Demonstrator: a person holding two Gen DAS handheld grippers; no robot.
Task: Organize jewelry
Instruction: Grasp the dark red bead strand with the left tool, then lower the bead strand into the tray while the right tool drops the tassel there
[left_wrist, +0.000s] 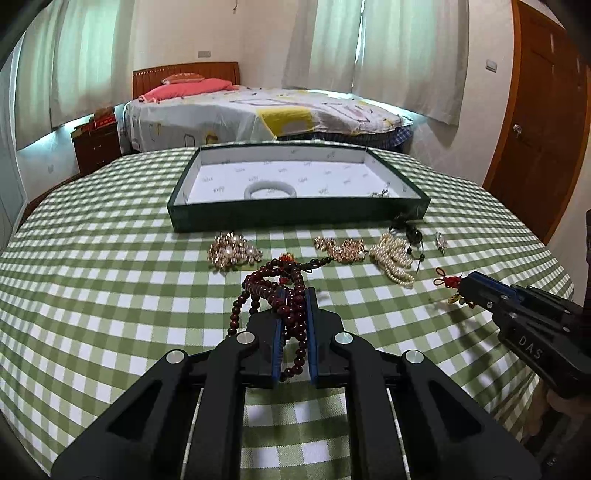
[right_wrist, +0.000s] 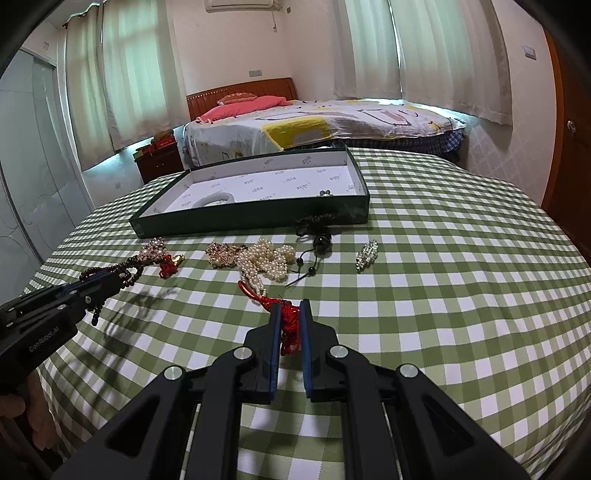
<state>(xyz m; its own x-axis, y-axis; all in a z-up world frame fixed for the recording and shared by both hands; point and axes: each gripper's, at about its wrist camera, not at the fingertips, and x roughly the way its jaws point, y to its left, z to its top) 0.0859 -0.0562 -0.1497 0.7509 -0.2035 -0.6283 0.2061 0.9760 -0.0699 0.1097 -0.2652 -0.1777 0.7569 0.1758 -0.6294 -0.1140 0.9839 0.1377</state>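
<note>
Two low wrist views, shared tray (left_wrist: 295, 214).

Bangle (left_wrist: 270, 191) in tray (left_wrist: 295, 214); pearls (left_wrist: 393, 258) before it.

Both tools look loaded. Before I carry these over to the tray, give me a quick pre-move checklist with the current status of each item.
1. Left tool clamped on the dark red bead necklace: ok.
2. Necklace clear of the tablecloth: cannot tell; loops hang loose from the fingers.
3. Right tool clamped on the red knot charm: ok.
4. Charm free of the pearl necklace: cannot tell; its red loop lies right at the pearls.
5. Green tray has bare floor: ok; only the pale bangle and a small piece in it.
6. Path to the tray: not ok; loose jewelry lies between.
</note>
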